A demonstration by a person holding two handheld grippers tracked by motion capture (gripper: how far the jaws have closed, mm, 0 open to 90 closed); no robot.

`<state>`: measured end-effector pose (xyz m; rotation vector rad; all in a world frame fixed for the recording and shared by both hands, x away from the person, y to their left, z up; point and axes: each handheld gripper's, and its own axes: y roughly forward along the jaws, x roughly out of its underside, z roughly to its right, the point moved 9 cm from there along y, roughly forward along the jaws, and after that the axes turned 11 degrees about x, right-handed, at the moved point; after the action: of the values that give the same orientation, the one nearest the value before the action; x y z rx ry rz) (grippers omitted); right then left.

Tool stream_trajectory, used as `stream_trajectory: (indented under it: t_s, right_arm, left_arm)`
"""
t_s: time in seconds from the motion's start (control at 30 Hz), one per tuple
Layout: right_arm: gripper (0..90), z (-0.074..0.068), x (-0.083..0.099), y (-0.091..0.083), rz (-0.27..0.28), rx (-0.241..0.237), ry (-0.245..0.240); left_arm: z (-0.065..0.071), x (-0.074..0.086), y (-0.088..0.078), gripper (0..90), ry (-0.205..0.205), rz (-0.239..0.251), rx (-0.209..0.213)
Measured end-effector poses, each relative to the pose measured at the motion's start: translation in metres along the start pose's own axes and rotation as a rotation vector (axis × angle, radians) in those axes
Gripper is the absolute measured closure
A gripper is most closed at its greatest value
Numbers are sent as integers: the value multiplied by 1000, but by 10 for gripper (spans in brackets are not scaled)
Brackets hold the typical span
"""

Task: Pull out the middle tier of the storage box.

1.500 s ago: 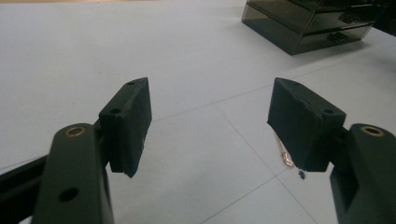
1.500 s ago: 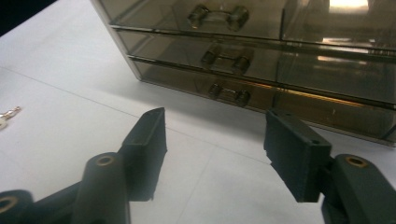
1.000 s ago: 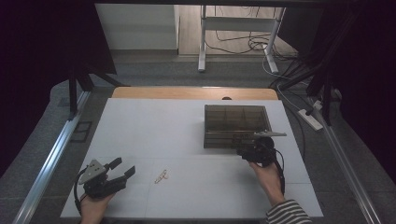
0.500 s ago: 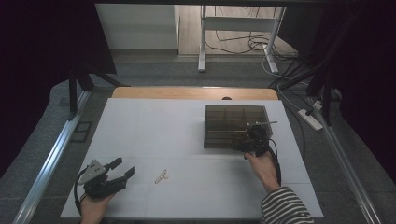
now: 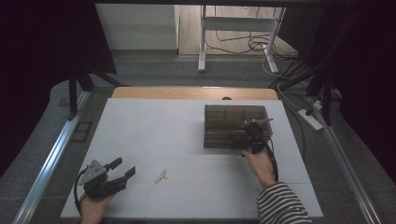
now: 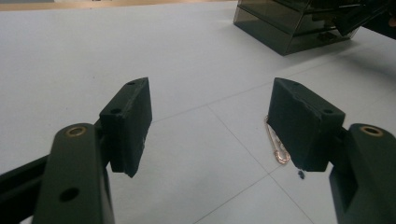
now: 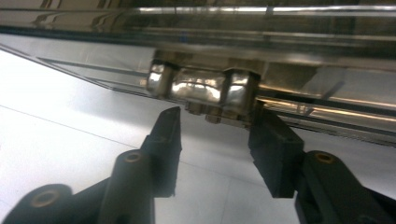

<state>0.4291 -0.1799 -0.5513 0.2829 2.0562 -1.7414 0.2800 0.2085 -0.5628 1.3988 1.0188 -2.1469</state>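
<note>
Right gripper (image 7: 215, 123) has been closing its jaws; half open, they straddle the shiny metal latch (image 7: 203, 88) of the smoky transparent plastic compartment box (image 5: 233, 125) directly ahead, not yet pressing. Center both pads on the latch before squeezing. Left gripper (image 5: 122, 171) rests open, empty.

On the white desk (image 5: 154, 126), the right claw (image 5: 243, 141) sits against the near edge of a dark, see-through compartment box (image 5: 233, 122). The left claw (image 5: 125, 168), jaws apart, rests near the front-left corner, a safety pin (image 5: 161, 176) just beside it.
</note>
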Motion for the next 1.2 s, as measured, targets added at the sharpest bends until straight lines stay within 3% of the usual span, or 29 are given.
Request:
stream_trajectory:
  t_s: [0.5, 1.2]
  right_arm:
    - [573, 1, -2, 2, -19, -33, 60]
    - [594, 0, 8, -2, 20, -69, 56]
  left_arm:
    - [1, 0, 0, 313, 6, -4, 2]
    - [1, 0, 1, 314, 10, -8, -3]
